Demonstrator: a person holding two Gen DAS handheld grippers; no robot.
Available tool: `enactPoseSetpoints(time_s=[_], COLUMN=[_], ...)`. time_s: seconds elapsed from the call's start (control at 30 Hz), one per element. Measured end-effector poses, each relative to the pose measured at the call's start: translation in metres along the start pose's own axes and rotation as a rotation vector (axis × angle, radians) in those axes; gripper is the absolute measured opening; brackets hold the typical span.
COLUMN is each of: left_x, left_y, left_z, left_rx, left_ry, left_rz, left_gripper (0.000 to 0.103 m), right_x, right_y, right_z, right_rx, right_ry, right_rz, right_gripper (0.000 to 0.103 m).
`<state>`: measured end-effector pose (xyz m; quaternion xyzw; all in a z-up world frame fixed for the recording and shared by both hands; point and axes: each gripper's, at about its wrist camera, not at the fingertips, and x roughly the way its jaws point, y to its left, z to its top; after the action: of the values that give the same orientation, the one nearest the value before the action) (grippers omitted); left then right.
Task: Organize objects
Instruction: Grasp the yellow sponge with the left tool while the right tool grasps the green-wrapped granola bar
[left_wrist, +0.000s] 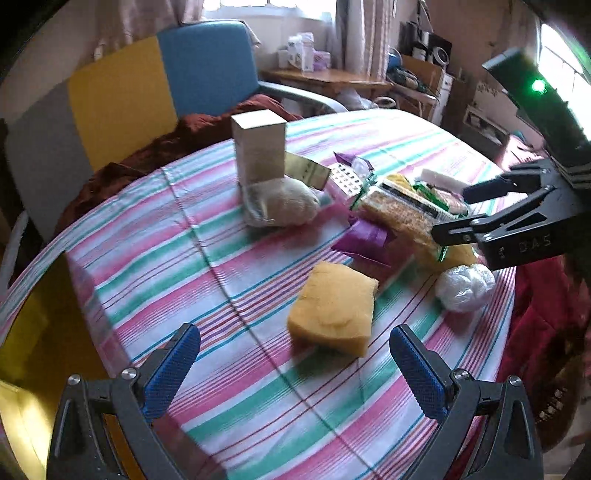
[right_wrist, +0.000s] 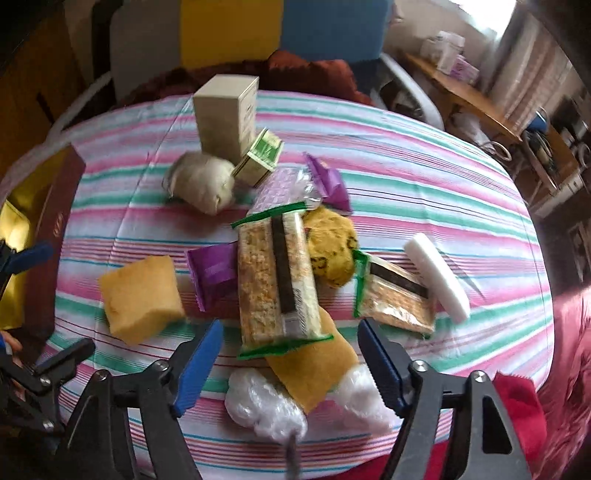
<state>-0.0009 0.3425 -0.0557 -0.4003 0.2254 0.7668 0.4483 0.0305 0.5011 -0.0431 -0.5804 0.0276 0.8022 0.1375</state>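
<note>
Two claws over a messy desk

The left claw (left_wrist: 295, 354) is wide open near the yellow sponge (left_wrist: 332, 310). The right claw (right_wrist: 290, 354) is open and empty above the long snack pack (right_wrist: 277, 277) on the striped desk (right_wrist: 461, 177).

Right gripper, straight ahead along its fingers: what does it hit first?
Most likely the long clear-wrapped crumbly snack bar with green-edged ends, centred between the open right gripper fingers atop the pile. Depth is unclear; the flat orange-yellow sponge piece beneath sits close too.

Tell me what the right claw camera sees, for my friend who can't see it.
The open right claw hovers over a long snack pack on a striped tablecloth, amid a yellow sponge, purple wrappers and a tall box.
</note>
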Motion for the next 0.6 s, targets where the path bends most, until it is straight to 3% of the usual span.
enactPoseSetpoints(time_s=[0.13, 0.33, 0.4, 0.5, 0.6], left_x=[0.014, 0.036, 0.042, 0.045, 0.037], left_y=[-0.005, -0.008, -0.009, -0.008, -0.009], left_z=[0.007, 0.01, 0.009, 0.007, 0.004], left_rx=[0.031, 0.043, 0.051, 0.016, 0.002], left_ry=[0.023, 0.069, 0.088, 0.1, 0.069], left_rz=[-0.009, -0.02, -0.034, -0.11, -0.106], left_gripper=[0.101, 0.095, 0.086, 0.061, 0.057], right_x=[0.015, 0.032, 0.035, 0.028, 0.019], right_y=[0.005, 0.003, 0.003, -0.003, -0.013], right_z=[0.009, 0.01, 0.01, 0.009, 0.005], right_rx=[-0.031, -0.035, -0.036, -0.003, 0.037], right_ry=[0.037, 0.092, 0.095, 0.071, 0.043], right_rz=[-0.02, -0.021, -0.028, -0.012, 0.003], right_gripper=[0.072, 0.053, 0.049, 0.046, 0.045])
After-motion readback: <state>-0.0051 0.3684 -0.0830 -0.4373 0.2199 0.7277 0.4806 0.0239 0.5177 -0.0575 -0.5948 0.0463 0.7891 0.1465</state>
